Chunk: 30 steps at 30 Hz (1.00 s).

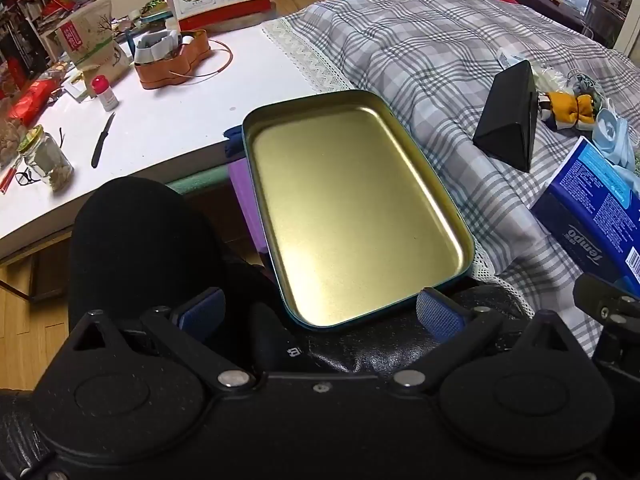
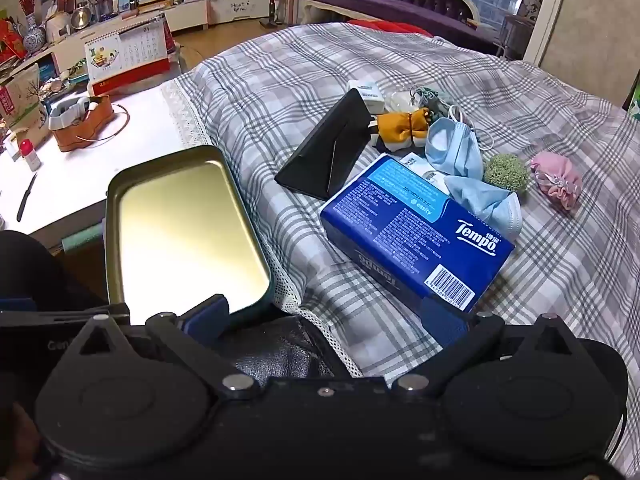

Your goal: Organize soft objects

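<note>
An empty tin tray (image 1: 352, 208) with a gold inside and a teal rim lies at the edge of the plaid bedcover (image 2: 320, 64), just ahead of my left gripper (image 1: 320, 312). That gripper is open and holds nothing. My right gripper (image 2: 326, 316) is open too, with the tin tray (image 2: 180, 224) to its left and a blue tissue pack (image 2: 416, 232) just beyond its right finger. Behind the pack lie two blue face masks (image 2: 452, 148), a yellow fabric bow (image 2: 404, 128), a green fuzzy ball (image 2: 506, 172) and a pink pouch (image 2: 558, 180).
A black triangular case (image 2: 328, 152) stands on the bed beside the bow, with a white charger (image 2: 366, 94) behind it. On the left, a white table (image 1: 192, 120) carries a knife (image 1: 102, 140), a jar (image 1: 48, 160) and a leather organiser (image 1: 172, 64). A person's black-clad knee (image 1: 136, 240) is at lower left.
</note>
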Motion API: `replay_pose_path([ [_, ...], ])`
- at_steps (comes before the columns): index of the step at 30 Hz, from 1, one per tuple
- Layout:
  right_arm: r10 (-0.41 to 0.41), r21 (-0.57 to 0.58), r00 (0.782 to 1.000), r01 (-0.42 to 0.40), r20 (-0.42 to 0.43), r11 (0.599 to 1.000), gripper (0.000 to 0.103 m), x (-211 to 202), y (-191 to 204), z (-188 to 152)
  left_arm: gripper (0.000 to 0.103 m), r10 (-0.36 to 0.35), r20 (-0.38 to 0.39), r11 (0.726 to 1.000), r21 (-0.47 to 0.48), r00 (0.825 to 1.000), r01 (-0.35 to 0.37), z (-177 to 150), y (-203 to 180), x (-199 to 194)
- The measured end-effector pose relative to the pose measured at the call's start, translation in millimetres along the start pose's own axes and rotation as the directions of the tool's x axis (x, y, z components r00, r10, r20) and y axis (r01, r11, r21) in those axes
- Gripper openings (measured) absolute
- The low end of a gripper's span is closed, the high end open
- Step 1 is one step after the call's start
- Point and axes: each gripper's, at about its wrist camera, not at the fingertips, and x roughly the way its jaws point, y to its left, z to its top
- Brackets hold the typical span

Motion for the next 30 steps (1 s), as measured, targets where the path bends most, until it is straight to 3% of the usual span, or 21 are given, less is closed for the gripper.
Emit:
replay_pose_path([
  [30,-0.007,-0.007,1.0,0.006,-0.024,1.0,0.102,6,0,2,0.099,-0.005,-0.014,1.0,-0.015,1.0,0.004,0,-2,2],
])
